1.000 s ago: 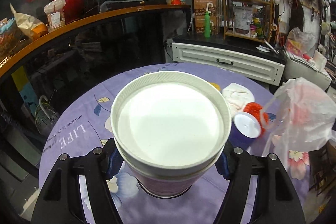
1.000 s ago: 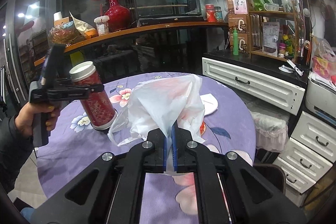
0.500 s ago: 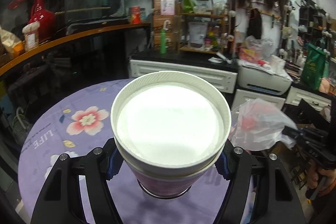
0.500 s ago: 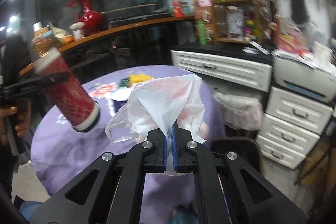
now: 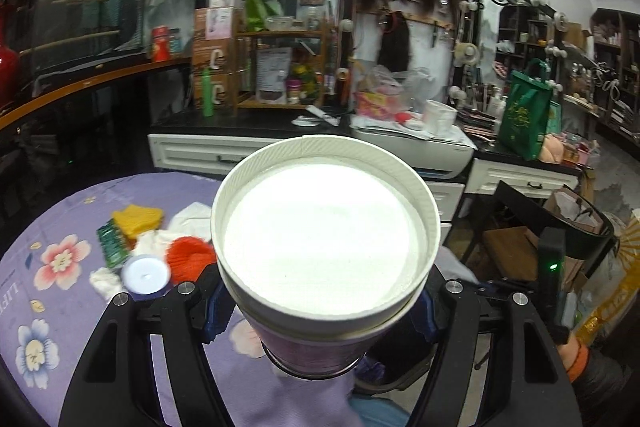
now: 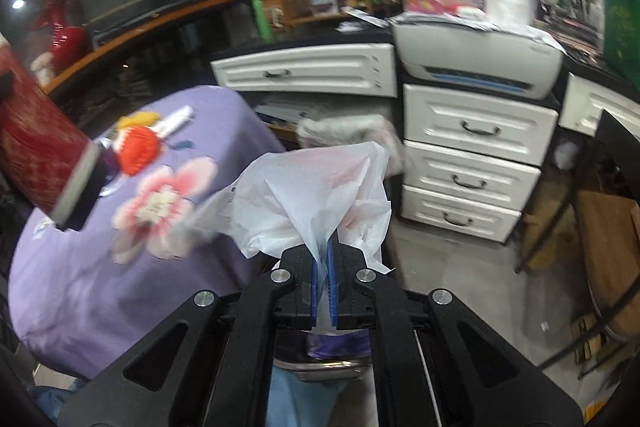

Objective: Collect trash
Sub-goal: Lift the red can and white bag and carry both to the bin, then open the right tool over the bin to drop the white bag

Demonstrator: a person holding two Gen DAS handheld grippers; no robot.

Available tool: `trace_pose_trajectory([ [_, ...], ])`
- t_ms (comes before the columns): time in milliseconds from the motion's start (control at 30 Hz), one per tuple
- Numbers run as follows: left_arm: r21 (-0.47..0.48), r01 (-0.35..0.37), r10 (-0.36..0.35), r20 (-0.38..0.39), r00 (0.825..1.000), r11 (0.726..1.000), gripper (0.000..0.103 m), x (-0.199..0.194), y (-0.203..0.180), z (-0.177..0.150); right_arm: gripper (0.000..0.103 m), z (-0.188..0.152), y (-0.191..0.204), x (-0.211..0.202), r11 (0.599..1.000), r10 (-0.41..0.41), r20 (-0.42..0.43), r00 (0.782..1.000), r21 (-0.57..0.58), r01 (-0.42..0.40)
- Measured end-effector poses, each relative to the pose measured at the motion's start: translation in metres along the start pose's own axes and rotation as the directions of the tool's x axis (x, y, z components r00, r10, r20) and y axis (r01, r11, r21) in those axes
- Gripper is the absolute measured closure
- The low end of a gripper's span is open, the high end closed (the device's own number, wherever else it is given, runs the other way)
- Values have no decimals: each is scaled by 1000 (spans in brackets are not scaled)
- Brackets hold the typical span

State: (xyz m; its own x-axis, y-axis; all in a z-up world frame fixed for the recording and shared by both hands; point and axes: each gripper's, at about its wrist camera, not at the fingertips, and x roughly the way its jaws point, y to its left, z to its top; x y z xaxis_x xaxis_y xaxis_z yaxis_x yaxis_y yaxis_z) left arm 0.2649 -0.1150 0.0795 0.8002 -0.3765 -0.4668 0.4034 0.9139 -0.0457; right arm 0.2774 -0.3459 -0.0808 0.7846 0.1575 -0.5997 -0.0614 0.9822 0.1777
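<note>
L gripper [image 5: 324,311] fingers clamped on tall red cylindrical canister w/ white lid [image 5: 324,239]; R gripper [image 6: 324,267] fingers pinch thin white plastic bag [image 6: 316,195]. Hold bag mouth open, steady, before dropping canister in.

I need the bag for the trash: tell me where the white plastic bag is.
In the right wrist view, the white plastic bag is pinched in the right tool, just beyond the purple table's edge.

Red canister [image 6: 38,147] cropped; blurred
</note>
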Motion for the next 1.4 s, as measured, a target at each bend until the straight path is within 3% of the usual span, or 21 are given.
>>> trace_pose_trajectory([
  [233, 48, 57, -56, -26, 998, 997, 34, 25, -39, -4, 98, -24, -9, 40, 1000, 0, -119, 993, 6, 1],
  [467, 63, 77, -71, -90, 993, 995, 34, 55, -58, -22, 95, -58, -1, 96, 1000, 8, -240, 971, 18, -4],
  [500, 63, 79, -72, -98, 992, 995, 34, 58, -59, -24, 93, -62, -2, 104, 1000, 4, -259, 966, 22, 2],
  [533, 65, 82, -74, -112, 991, 994, 34, 64, -61, -28, 83, -66, -2, 110, 1000, 8, -273, 962, 28, -1],
  [567, 68, 85, -77, -124, 989, 994, 34, 69, -64, -31, 65, -68, -1, 113, 1000, 9, -281, 960, 30, -1],
  [600, 70, 87, -77, -134, 988, 994, 34, 74, -66, -35, 56, -71, -2, 117, 999, -3, -288, 958, 30, 12],
  [633, 69, 87, -77, -142, 987, 994, 34, 77, -67, -37, 46, -73, -3, 116, 999, -16, -278, 960, 28, 25],
  [933, 68, 104, -84, -243, 966, 992, 34, 120, -80, -61, 40, -65, -41, 76, 991, -94, -185, 978, 76, 110],
  [1400, 144, 114, -52, -381, 923, 983, 34, 195, -116, -110, 40, -65, -106, 0, 958, -200, -95, 975, 190, 215],
])
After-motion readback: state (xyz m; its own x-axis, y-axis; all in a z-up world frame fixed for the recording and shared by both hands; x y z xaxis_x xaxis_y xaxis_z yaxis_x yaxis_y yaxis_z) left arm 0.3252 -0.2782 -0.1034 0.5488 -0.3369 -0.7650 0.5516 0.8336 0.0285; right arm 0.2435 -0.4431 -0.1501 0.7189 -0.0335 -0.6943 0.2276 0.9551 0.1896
